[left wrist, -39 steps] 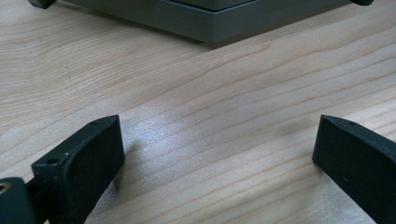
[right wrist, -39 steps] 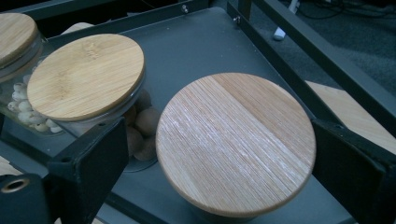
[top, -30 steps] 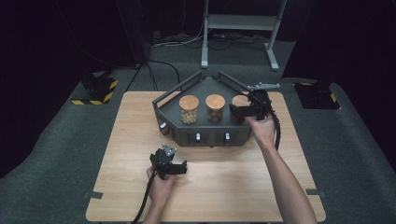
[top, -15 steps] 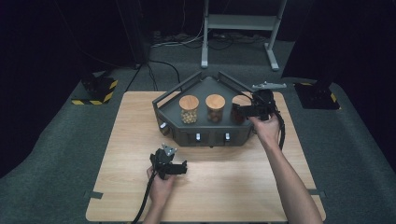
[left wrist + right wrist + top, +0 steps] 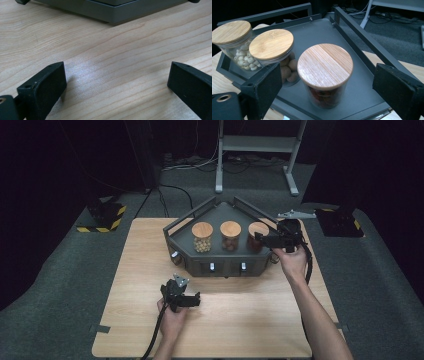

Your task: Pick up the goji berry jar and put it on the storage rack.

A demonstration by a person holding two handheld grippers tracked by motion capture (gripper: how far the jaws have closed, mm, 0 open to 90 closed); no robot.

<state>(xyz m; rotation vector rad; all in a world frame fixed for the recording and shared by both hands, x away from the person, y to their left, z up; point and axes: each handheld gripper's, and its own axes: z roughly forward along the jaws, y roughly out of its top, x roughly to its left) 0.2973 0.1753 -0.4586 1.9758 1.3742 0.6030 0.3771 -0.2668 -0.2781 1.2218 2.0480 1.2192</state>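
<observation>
Right gripper view: right gripper gaping, closing slightly, around apparently untouched right-hand jar.

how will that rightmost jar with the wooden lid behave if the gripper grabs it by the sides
The jar looks like clear glass, so probably rigid, smooth and breakable. Its wooden lid overhangs the body and may lift off. It is partly filled, so likely fairly weighty.

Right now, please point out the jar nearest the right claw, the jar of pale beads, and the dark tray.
nearest jar (image 5: 325, 65), right gripper view, wooden lid
pale-bead jar (image 5: 230, 31), right gripper view, lid
dark tray (image 5: 362, 37), right gripper view, side rail
</observation>
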